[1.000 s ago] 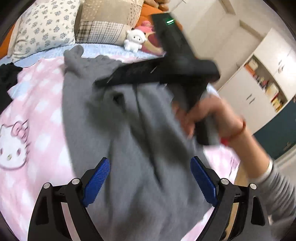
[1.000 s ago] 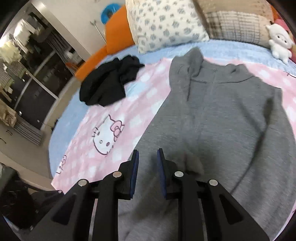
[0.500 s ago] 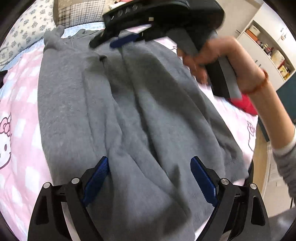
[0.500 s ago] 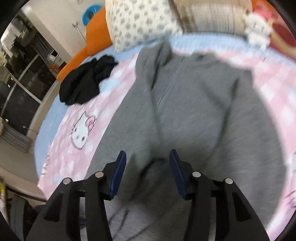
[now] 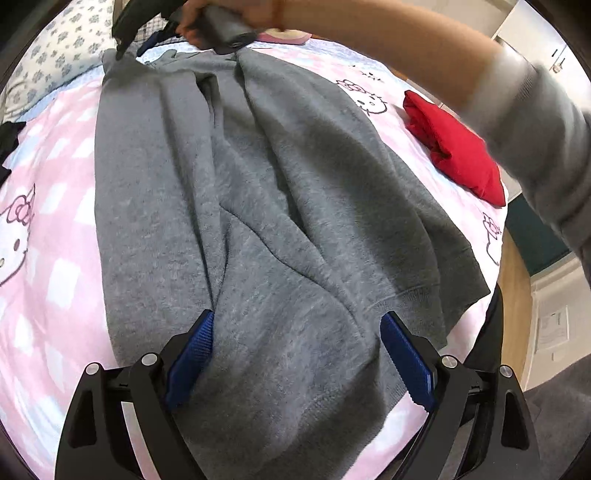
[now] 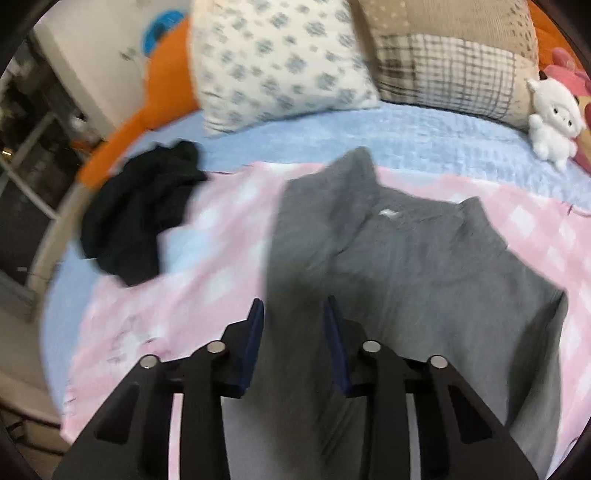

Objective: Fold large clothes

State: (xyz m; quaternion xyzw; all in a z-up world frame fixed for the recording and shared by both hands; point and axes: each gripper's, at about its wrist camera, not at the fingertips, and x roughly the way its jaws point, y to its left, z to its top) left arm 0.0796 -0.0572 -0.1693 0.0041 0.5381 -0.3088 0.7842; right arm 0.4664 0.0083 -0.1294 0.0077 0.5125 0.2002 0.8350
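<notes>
A large grey sweater (image 5: pixel 266 206) lies spread on the pink Hello Kitty blanket (image 5: pixel 44 229), collar toward the pillows. My left gripper (image 5: pixel 299 354) is open and hovers over the sweater's hem end. In the left wrist view the other gripper, held in a hand (image 5: pixel 221 18), reaches over the sweater's collar end. In the right wrist view my right gripper (image 6: pixel 293 332) is open and empty above the sweater's (image 6: pixel 424 288) left shoulder, near the collar. I cannot tell whether its fingers touch the cloth.
A folded red garment (image 5: pixel 454 147) lies on the blanket to the right. A crumpled black garment (image 6: pixel 136 214) lies at the left. Pillows (image 6: pixel 280 62) and a white plush toy (image 6: pixel 550 125) line the head of the bed. The bed edge and wooden floor (image 5: pixel 517 295) are at the right.
My right gripper opened, let go of the grey cloth and moved up toward the collar. My left gripper stayed open as its view shifted to take in the whole sweater.
</notes>
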